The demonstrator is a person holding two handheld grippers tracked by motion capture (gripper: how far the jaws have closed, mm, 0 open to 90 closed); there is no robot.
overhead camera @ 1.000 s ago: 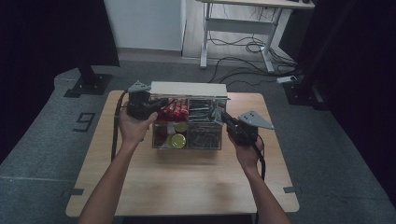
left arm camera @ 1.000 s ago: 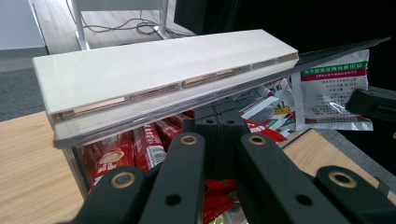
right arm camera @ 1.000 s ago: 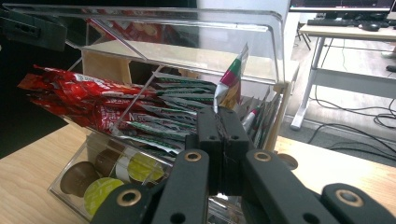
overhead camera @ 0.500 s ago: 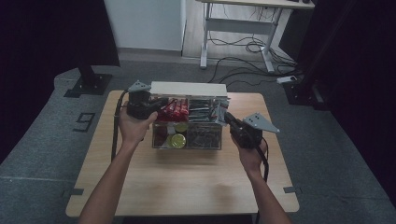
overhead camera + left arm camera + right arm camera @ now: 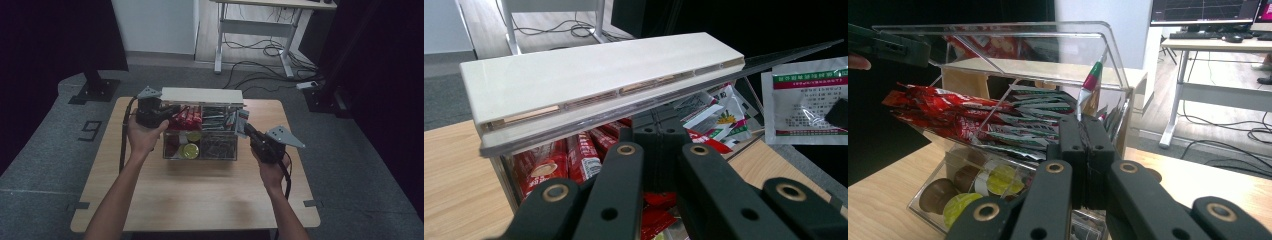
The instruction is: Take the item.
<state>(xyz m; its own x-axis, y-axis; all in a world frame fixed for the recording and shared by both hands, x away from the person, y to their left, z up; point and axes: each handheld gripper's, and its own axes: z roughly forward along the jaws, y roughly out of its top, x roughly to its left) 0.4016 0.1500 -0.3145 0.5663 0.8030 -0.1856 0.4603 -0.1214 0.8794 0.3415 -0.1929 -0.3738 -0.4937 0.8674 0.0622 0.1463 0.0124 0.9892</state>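
Observation:
A clear acrylic organiser box (image 5: 200,152) stands mid-table with its clear lid (image 5: 1023,45) raised; a white block (image 5: 202,95) lies on the lid. My left gripper (image 5: 167,111) is at the box's far left corner, jaws shut, tips (image 5: 659,135) just under the lid's edge. At the box's right end my right gripper (image 5: 248,131) is shut on a white sachet (image 5: 1090,82) with a green and red band, which stands up from its tips (image 5: 1085,122). The same sachet (image 5: 804,100) appears in the left gripper view.
Inside the box lie red sachets (image 5: 938,112), green sachets (image 5: 1033,125) and, lower down, coffee capsules (image 5: 993,180). Bare wooden table (image 5: 200,200) stretches in front of the box. A desk with cables (image 5: 260,45) stands beyond the table.
My right gripper has drawn slightly right and back from the box with the sachet. The left gripper and the lid have stayed put.

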